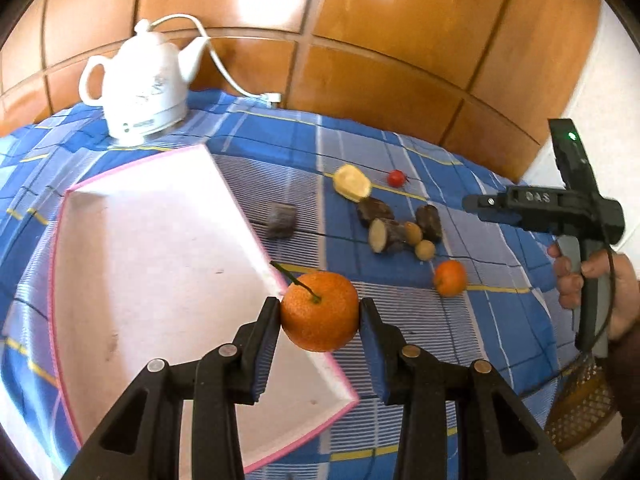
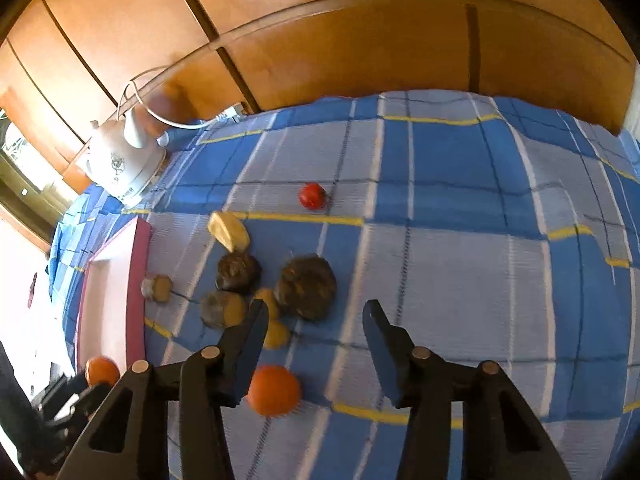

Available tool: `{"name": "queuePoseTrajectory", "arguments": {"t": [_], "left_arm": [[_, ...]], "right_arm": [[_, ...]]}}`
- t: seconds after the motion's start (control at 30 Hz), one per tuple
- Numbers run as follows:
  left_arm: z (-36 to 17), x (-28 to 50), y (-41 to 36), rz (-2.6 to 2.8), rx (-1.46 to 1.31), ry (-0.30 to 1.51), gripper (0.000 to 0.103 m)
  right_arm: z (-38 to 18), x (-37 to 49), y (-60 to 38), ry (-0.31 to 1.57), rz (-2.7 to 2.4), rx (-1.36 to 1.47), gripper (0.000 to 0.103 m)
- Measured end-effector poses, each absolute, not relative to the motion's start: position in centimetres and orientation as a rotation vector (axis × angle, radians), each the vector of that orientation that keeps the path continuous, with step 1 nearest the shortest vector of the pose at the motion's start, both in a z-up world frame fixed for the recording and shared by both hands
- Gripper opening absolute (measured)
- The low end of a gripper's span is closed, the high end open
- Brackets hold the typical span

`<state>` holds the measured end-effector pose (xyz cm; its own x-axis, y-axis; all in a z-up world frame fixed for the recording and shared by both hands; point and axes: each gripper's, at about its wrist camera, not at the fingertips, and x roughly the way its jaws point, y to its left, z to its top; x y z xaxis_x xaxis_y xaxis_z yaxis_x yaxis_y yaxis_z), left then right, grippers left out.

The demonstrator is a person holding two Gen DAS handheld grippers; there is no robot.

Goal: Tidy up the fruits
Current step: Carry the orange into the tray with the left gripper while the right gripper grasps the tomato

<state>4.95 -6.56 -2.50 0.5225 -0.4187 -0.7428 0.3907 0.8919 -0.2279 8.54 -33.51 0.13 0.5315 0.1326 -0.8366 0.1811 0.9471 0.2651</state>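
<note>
My left gripper point(image 1: 320, 306) is shut on an orange mandarin point(image 1: 319, 311) with a green stem, held above the right edge of the white pink-rimmed tray point(image 1: 160, 264). A second mandarin point(image 1: 450, 278) lies on the blue checked cloth. Brown root pieces point(image 1: 386, 234), two small yellow fruits point(image 1: 425, 249), a pale yellow slice point(image 1: 352, 183) and a red cherry tomato point(image 1: 396, 178) lie beyond it. My right gripper point(image 2: 316, 310) is open and empty above the cloth, with the second mandarin point(image 2: 274, 390) below its left finger. The held mandarin point(image 2: 102, 370) shows at the far left there.
A white ceramic kettle point(image 1: 140, 84) with its cord stands at the back left of the table. A wooden panelled wall runs behind. A wicker basket point(image 1: 580, 404) sits off the table's right edge. The tray's pink side point(image 2: 136, 280) shows in the right wrist view.
</note>
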Motion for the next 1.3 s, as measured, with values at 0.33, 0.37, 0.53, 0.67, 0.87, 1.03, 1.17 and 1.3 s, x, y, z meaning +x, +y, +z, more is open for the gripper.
{"name": "queuePoseTrajectory", "arguments": {"t": [0.33, 0.37, 0.53, 0.67, 0.87, 1.03, 1.17, 1.3], "left_arm": [[-2.5, 4.9, -3.0, -0.405, -0.072, 0.887, 0.040], [-2.7, 5.0, -2.7, -0.395, -0.077, 0.890, 0.040], [-3.0, 5.8, -1.6, -0.295, -0.057, 0.896, 0.040], [-3.0, 6.8, -0.5, -0.188, -0.015, 0.874, 0.040], [-3.6, 8.2, 1.0, -0.088, 0.015, 0.869, 0.040], [-4.1, 9.3, 1.6, -0.054, 0.032, 0.876, 0.040], [-3.7, 9.7, 1.7, -0.023, 0.036, 0.854, 0.042], [-3.6, 10.0, 2.4, 0.016, 0.014, 0.858, 0.043]], "right_arm": [[-2.4, 18.5, -33.1, 1.103, -0.097, 0.269, 0.046], [-3.2, 19.6, -32.9, 1.126, -0.112, 0.257, 0.046], [-6.3, 21.9, -32.4, 1.201, -0.163, 0.176, 0.026], [-6.4, 21.6, -32.4, 1.182, -0.141, 0.144, 0.024], [-5.8, 19.7, -33.6, 1.172, -0.152, 0.128, 0.023], [-3.8, 17.9, -33.7, 1.109, -0.143, 0.137, 0.023], [-1.4, 15.7, -33.1, 1.043, -0.108, 0.136, 0.023], [0.1, 13.8, -31.6, 1.001, -0.067, 0.130, 0.023]]}}
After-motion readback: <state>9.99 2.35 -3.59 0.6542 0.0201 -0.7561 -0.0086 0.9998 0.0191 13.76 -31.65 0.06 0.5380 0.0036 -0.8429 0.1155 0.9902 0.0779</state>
